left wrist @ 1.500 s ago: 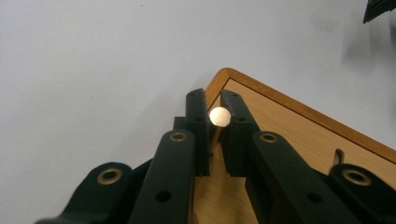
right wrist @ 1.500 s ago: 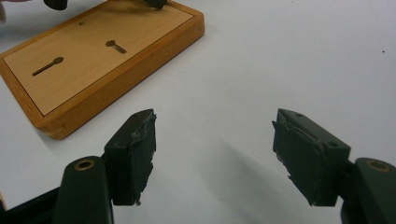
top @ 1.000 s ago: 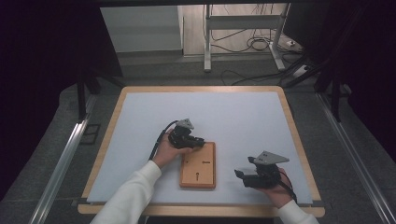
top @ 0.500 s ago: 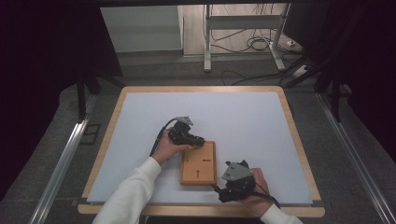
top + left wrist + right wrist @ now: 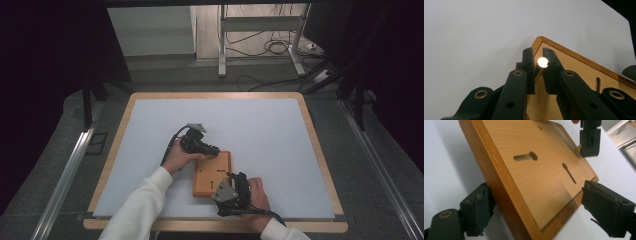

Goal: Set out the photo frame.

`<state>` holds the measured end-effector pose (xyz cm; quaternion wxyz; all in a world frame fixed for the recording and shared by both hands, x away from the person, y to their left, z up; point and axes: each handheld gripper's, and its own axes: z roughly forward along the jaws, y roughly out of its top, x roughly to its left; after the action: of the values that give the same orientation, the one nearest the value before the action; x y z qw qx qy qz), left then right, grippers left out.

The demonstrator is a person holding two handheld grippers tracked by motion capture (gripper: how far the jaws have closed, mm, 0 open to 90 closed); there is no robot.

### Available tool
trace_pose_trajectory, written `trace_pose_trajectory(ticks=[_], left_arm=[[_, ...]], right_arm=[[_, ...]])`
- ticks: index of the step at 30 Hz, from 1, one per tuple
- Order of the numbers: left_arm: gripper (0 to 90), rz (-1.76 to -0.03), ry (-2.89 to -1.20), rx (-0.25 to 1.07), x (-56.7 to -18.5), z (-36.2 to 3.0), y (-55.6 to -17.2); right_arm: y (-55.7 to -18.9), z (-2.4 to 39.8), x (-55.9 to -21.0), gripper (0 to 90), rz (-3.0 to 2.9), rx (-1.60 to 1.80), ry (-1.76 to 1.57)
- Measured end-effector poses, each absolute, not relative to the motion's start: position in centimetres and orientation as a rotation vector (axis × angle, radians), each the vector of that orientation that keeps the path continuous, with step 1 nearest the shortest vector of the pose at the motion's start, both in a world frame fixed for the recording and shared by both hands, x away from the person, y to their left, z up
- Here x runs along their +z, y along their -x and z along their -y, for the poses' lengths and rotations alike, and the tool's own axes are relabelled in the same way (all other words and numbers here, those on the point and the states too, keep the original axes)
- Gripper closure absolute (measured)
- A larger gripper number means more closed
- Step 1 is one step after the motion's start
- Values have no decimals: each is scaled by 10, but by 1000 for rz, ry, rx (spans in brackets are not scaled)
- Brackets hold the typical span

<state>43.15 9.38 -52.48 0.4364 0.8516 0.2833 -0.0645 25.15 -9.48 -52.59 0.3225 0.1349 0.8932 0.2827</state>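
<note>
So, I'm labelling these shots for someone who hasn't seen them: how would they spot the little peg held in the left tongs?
Start at the white table and find the wooden board lying near its front edge. The left tongs reach over the board's far corner, shut on a small brass-coloured peg. Its bright round end glints between the black jaws, unlike the dark slots cut in the board.
</note>
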Motion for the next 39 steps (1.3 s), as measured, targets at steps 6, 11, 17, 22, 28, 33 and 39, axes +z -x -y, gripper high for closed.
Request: trace_pose_trajectory(ticks=[6, 11, 17, 22, 28, 33, 39], left_arm=[[831, -712, -2109, -118, -526, -94, -430], [835, -731, -2088, -109, -526, -95, -430], [835, -743, -2085, -93, -527, -93, -429], [832, -763, -2069, -95, -528, -95, -430], [821, -772, -2058, -88, -529, -96, -431], [767, -785, -2051, -59, -528, -100, -431], [599, -843, -2024, 27, -517, -114, -426]], right_arm=[[-246, 85, -528, 229, -2244, 697, -230], [-247, 87, -515, 362, -2251, 737, -214], [-247, 88, -509, 427, -2274, 719, -185], [-248, 90, -501, 468, -2251, 723, -181], [-251, 93, -493, 500, -2242, 721, -182], [-253, 95, -485, 537, -2223, 720, -182], [-257, 97, -479, 545, -2232, 733, -188]])
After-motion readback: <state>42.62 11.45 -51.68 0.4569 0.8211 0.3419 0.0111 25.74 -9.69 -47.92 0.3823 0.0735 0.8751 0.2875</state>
